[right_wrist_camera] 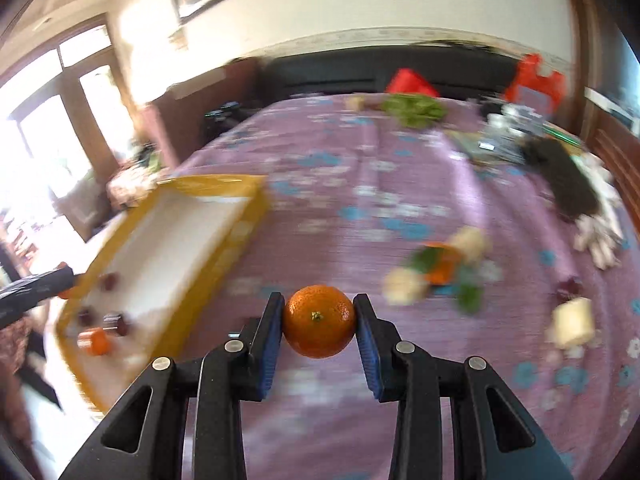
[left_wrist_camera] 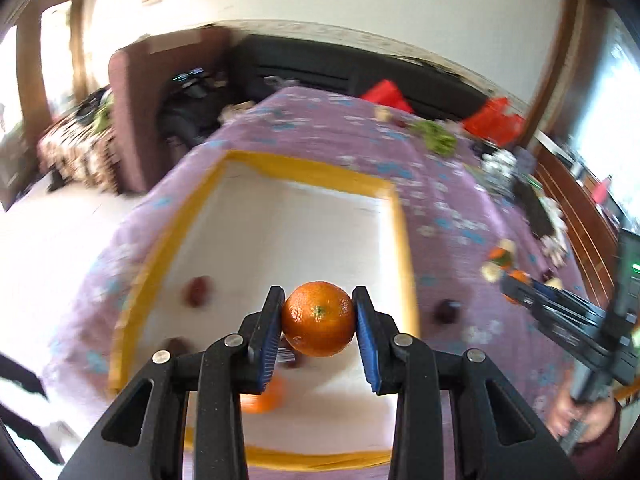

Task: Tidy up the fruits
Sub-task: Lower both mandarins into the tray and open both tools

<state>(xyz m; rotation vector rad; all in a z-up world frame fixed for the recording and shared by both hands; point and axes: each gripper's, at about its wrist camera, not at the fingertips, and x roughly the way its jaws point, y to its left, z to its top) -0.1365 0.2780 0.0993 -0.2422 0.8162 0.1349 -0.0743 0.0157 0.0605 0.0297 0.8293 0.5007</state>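
Observation:
My left gripper [left_wrist_camera: 318,307] is shut on an orange [left_wrist_camera: 319,319] and holds it above the white inside of a yellow-rimmed tray [left_wrist_camera: 312,168]. In the tray lie another orange [left_wrist_camera: 264,398] and dark red fruits [left_wrist_camera: 197,290]. My right gripper [right_wrist_camera: 319,307] is shut on a second orange [right_wrist_camera: 319,321] above the purple flowered cloth [right_wrist_camera: 360,184], to the right of the tray [right_wrist_camera: 248,216]. The right gripper also shows at the right edge of the left wrist view [left_wrist_camera: 516,286].
Loose fruit lies on the cloth: an orange with leaves [right_wrist_camera: 442,266], pale yellowish pieces [right_wrist_camera: 572,322] and a dark red fruit [right_wrist_camera: 570,286]. Green leaves [right_wrist_camera: 414,110], red bags [right_wrist_camera: 412,82] and clutter [right_wrist_camera: 560,176] sit at the far side. One dark fruit [left_wrist_camera: 446,310] lies just right of the tray.

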